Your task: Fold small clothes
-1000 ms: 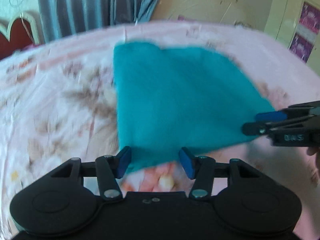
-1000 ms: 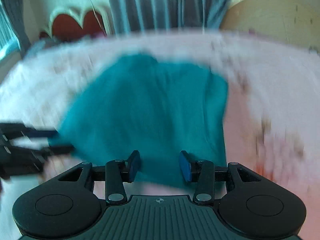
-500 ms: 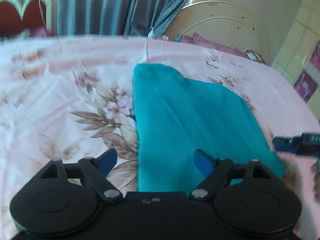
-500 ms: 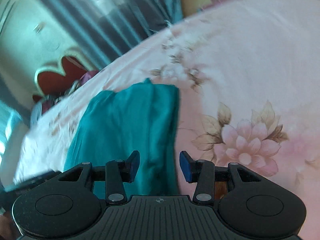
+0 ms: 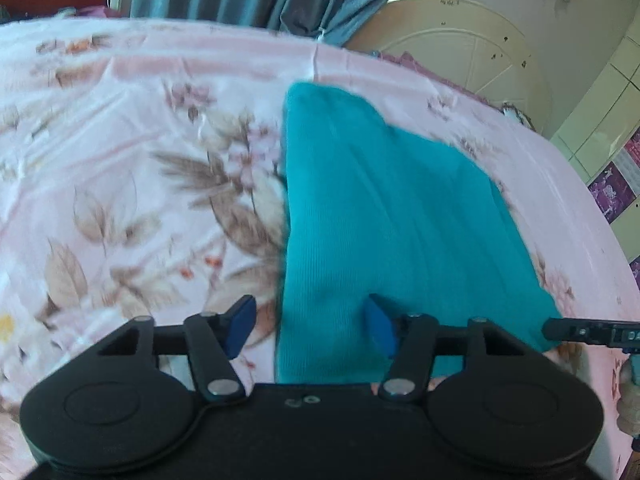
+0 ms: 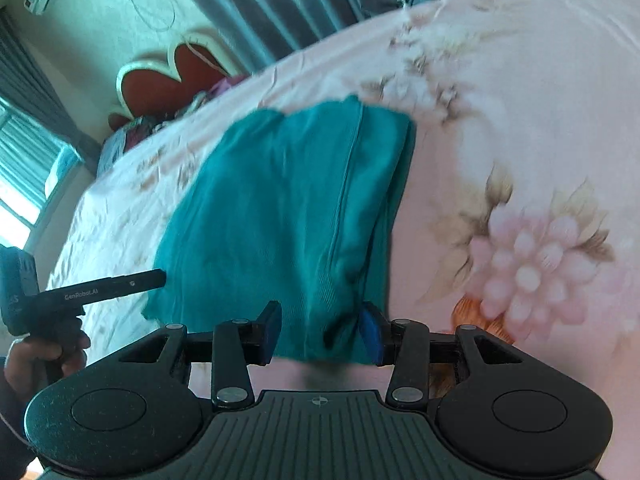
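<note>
Both closing hand-held grippers (image 5: 308, 330) (image 6: 320, 334) now nearer teal garment (image 5: 384, 220), unclamped; seam (image 6: 344, 200) only right view.

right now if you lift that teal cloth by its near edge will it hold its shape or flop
Probably flop: the teal cloth is a thin ribbed knit lying flat and folded in layers on the bedsheet, so the layers would likely slide apart and hang. It looks light for its size. The knit texture should give the fingers decent grip.
</note>
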A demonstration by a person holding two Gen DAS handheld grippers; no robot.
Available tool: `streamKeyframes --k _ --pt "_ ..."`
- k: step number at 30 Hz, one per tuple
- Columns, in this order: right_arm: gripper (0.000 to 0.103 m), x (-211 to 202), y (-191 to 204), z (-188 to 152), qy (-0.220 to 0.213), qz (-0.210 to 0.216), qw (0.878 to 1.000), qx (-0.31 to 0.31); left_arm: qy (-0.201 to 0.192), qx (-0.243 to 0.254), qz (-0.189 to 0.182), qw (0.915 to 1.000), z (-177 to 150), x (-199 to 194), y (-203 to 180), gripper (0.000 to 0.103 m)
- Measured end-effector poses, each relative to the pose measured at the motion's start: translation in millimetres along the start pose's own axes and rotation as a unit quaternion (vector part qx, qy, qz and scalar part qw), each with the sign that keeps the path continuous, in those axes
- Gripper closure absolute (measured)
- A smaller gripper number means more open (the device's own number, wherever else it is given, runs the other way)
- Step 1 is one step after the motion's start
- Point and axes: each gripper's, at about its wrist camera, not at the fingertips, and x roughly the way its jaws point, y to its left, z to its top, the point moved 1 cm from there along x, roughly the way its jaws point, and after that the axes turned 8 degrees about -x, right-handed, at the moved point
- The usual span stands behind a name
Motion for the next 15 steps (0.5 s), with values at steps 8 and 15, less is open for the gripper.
streamKeyframes --k 8,15 --pt "0.096 6.5 4.3 -1.8 0.026 -0.084 0.995 -0.057 0.028 0.055 0.047 0.997 -3.6 5.5 -17.2 0.025" --pt "0.024 -29.2 -17.3 15.4 -0.066 -0.036 0.997 0.035 -0.021 0.012 0.006 0.9997 17.8 -28.3 7.1 0.016"
